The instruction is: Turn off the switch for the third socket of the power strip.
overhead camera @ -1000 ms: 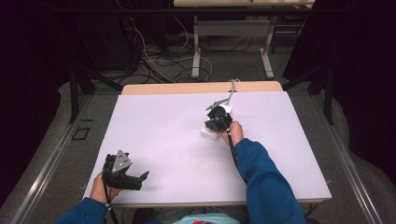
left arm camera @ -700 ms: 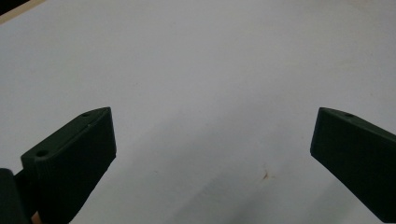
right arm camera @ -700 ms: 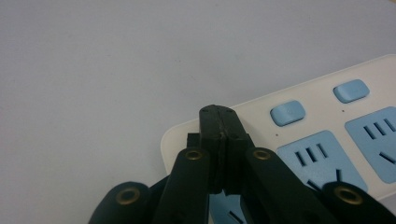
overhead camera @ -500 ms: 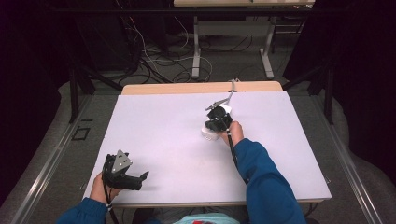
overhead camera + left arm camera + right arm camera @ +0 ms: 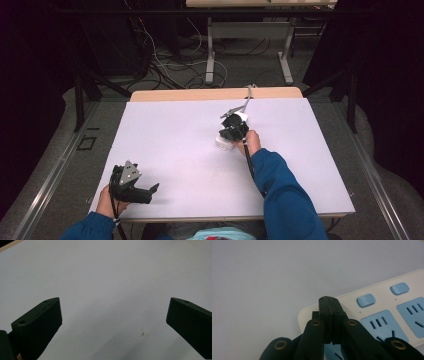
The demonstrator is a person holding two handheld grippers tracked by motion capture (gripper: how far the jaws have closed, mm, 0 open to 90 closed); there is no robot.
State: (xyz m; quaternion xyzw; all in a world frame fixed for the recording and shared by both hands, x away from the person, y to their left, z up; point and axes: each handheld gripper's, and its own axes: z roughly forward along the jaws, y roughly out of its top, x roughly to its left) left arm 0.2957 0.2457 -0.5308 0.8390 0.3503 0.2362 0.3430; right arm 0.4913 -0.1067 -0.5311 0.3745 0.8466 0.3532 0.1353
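Fingers: my right gripper [image 5: 329,305] has its jaws pressed together, tips over the end of the white power strip [image 5: 384,305] with blue sockets, past table [image 5: 165,130] centre toward the far edge. Left gripper [image 5: 134,184] jaws wide apart, near-left corner.

White table [image 5: 175,145] bearing a power strip [image 5: 387,315]

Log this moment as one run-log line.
left claw: open, idle near table edge | right claw: shut, tips over power strip end | nothing held
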